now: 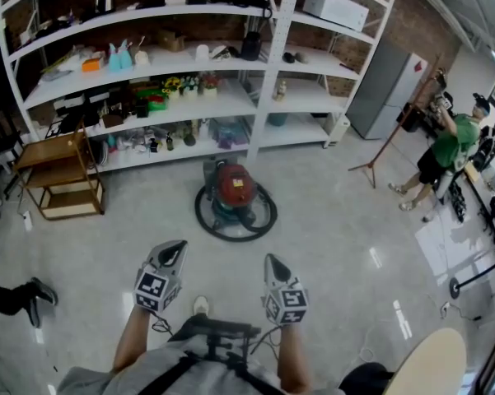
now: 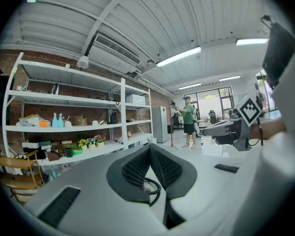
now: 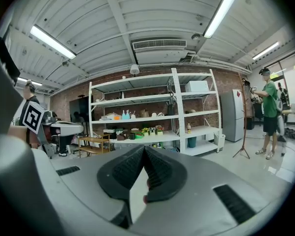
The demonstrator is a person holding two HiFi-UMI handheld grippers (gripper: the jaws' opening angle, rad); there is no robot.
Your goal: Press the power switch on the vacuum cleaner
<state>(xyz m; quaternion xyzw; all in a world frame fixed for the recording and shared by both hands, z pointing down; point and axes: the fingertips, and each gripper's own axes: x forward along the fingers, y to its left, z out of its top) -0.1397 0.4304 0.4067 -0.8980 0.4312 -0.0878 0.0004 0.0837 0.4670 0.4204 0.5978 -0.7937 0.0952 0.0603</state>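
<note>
A red vacuum cleaner stands on the grey floor before the shelves, its black hose coiled in a ring around it. My left gripper and right gripper are held side by side in the air, well short of the vacuum and pointing toward it. Each has its jaws closed tip to tip with nothing between them. In the left gripper view the left gripper shows a loop of hose through the gap below the tips. In the right gripper view the right gripper is pinched together.
White shelving full of small items lines the back wall. A wooden cart stands at the left and a grey cabinet at the right. A person in green stands far right by a tripod. A shoe shows at the left edge.
</note>
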